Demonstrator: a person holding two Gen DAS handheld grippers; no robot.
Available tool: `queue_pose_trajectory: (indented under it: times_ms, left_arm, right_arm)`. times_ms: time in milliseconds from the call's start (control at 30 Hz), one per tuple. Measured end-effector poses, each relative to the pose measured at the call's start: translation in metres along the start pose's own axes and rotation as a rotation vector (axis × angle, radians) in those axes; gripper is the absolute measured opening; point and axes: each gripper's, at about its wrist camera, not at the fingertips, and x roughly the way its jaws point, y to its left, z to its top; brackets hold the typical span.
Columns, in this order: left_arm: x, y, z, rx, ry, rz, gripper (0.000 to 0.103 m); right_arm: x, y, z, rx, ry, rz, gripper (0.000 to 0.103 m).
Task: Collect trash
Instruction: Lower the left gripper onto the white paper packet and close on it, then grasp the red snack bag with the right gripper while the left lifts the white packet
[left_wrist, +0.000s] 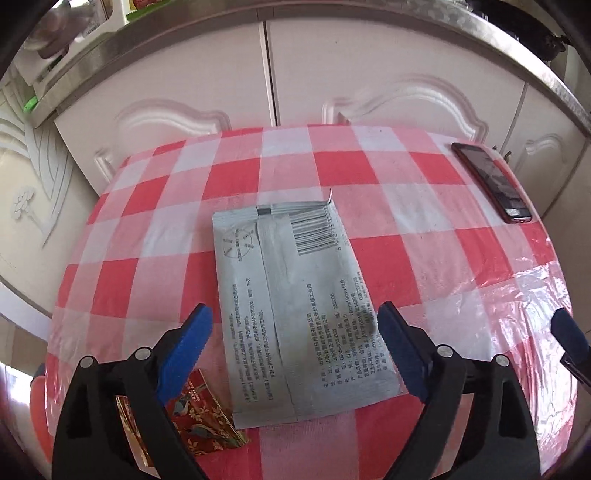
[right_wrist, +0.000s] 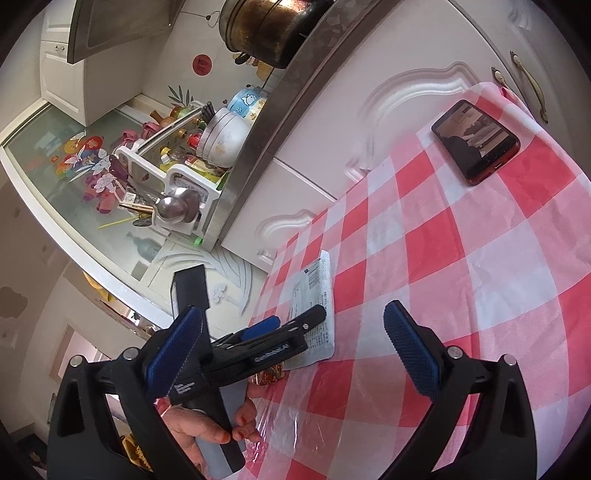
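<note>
Home kitchen: cooking pot (right_wrist: 266, 29), dish rack (right_wrist: 192, 155), cabinet doors (left_wrist: 207, 74).

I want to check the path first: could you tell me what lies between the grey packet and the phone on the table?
Nothing: in both wrist views only bare checked tablecloth separates the grey packet from the phone.

Left wrist steeply downward, right wrist shallower; shared tablecloth (left_wrist: 332, 166)

On the checked tablecloth (left_wrist: 369, 177) I count one grey wet-wipe packet (left_wrist: 295, 295) near the middle, one red-and-gold wrapper (left_wrist: 207, 424) at the near edge just beside it, and one phone (left_wrist: 491, 182) by the far right corner. Two grippers, left (left_wrist: 295, 350) and right (right_wrist: 295, 354).
</note>
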Motion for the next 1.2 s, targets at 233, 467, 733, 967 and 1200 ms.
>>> queue_pose_trajectory:
  times_ms: [233,467,733,967,1200]
  left_arm:
    - [0.016,0.002,0.002,-0.034,0.017,0.014,0.094]
    - [0.024,0.012,0.005,-0.094,0.010,-0.043,0.096]
    - [0.016,0.004,-0.001,-0.089,-0.030,-0.062,0.079]
    - [0.010,-0.002,-0.006,-0.072,-0.040,-0.103,0.074]
    - [-0.018,0.011,-0.022,-0.079,-0.073,-0.151,0.074]
  right_arm:
    - [-0.003,-0.004,0.000,0.008,-0.006,-0.004,0.099]
    - [0.000,0.000,-0.001,-0.008,0.002,-0.008,0.099]
    - [0.003,0.002,-0.002,-0.026,0.009,-0.021,0.099]
    - [0.003,0.007,-0.002,-0.050,-0.001,-0.066,0.099]
    - [0.002,0.007,-0.001,-0.055,-0.011,-0.079,0.099]
